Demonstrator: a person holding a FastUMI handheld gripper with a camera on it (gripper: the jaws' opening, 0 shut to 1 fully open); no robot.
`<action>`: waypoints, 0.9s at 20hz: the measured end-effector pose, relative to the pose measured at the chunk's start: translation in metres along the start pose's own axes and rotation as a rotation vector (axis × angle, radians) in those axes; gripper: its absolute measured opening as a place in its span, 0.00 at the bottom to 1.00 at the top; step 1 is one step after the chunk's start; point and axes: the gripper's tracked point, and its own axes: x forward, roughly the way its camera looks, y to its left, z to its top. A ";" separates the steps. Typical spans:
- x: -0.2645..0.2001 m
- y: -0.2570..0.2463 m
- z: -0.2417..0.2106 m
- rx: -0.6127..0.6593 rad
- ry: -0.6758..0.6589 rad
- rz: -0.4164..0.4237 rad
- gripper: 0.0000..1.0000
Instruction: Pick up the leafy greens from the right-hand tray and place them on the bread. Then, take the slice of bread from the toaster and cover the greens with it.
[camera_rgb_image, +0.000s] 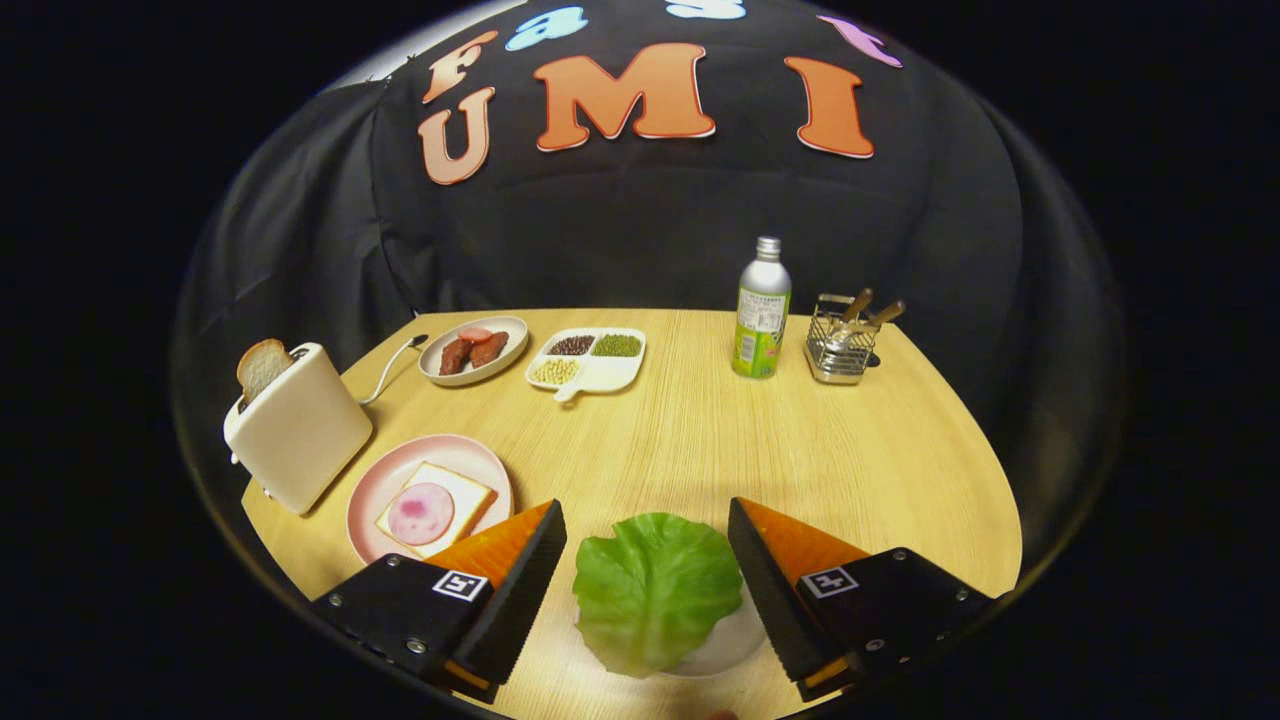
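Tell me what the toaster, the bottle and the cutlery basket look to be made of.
Toaster: seems smooth cream plastic, going by its matte, even, rounded shell. Bottle: likely aluminium, with a silvery neck and cap above a green printed label. Cutlery basket: shiny metal wire, by its open bright grid; the utensil handles in it look wooden. The hand-held gripper is open, its fingers either side of the leafy greens.

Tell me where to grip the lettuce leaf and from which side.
Grip the leafy greens at the ruffled far edge, coming down from above. The leaf lies flat on its white plate, so only the raised edge offers purchase. The gripper already has its fingers open on either side of it.
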 end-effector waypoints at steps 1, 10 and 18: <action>0.001 0.001 -0.006 -0.008 0.026 0.009 0.98; 0.020 -0.008 -0.060 -0.055 0.232 0.009 0.98; 0.034 -0.018 -0.086 -0.073 0.323 -0.009 0.98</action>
